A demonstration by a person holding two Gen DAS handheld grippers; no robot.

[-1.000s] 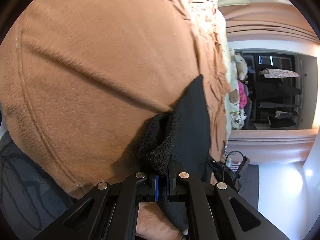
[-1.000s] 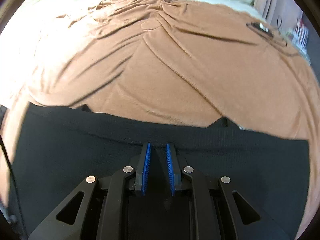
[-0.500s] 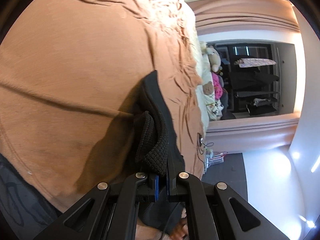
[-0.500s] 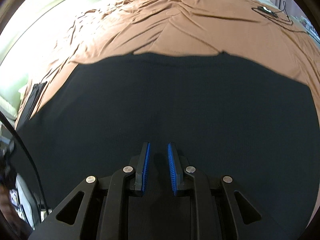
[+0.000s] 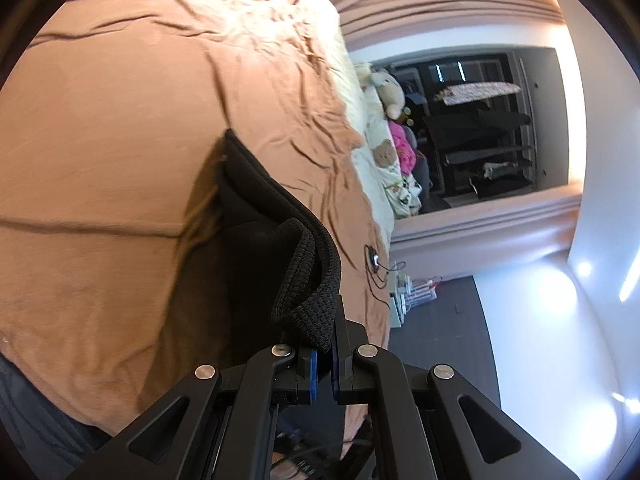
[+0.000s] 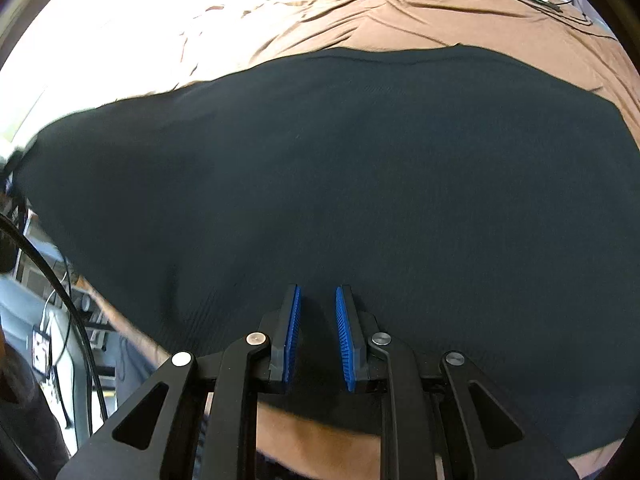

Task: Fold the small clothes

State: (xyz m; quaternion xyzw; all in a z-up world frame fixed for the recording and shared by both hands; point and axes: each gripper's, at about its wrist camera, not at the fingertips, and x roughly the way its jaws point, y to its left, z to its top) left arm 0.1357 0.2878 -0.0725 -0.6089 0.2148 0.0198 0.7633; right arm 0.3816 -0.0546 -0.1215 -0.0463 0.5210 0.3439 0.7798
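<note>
**A:** Start with what's nearest you. Your left gripper is clenched on the knit hem of the black garment; that edge bunches right at the pads. Don't loosen there, since the whole fold hangs off that pinch.

**B:** And my right?

**A:** Your right gripper stands a little parted with nothing between the pads. It hovers over the near part of the cloth, which spreads wide and flat over the brown blanket.

**B:** So how do I do this fold well?

**A:** I'd judge you're carrying the held edge over. Carry it low and level so the raised flap doesn't twist, and use the right to pin or catch the opposite edge before you lay it down. Line the far edge up square against the blanket, and steer clear of the cable lying farther out.
</note>
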